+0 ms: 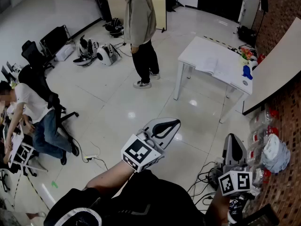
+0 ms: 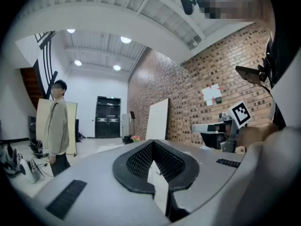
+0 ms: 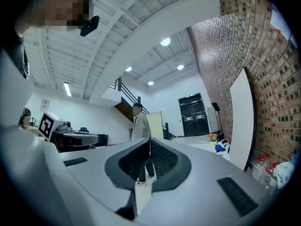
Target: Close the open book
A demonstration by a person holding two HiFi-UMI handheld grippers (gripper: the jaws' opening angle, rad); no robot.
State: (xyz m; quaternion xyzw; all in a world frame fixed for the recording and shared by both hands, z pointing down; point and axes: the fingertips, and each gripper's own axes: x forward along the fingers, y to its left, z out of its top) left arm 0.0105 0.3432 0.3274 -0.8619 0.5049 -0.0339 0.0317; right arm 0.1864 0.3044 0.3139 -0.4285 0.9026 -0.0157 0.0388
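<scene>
Both your left tool point(image 1: 175, 123) and right tool point(image 1: 233, 138) are pressed together, empty. The white open book point(image 1: 214, 66) lies flat, spread lengthwise along the white rectangular table point(image 1: 197, 48).

Right gripper point(image 3: 149, 141), jaws together, empty; standing person point(image 3: 139, 126) beyond.
</scene>
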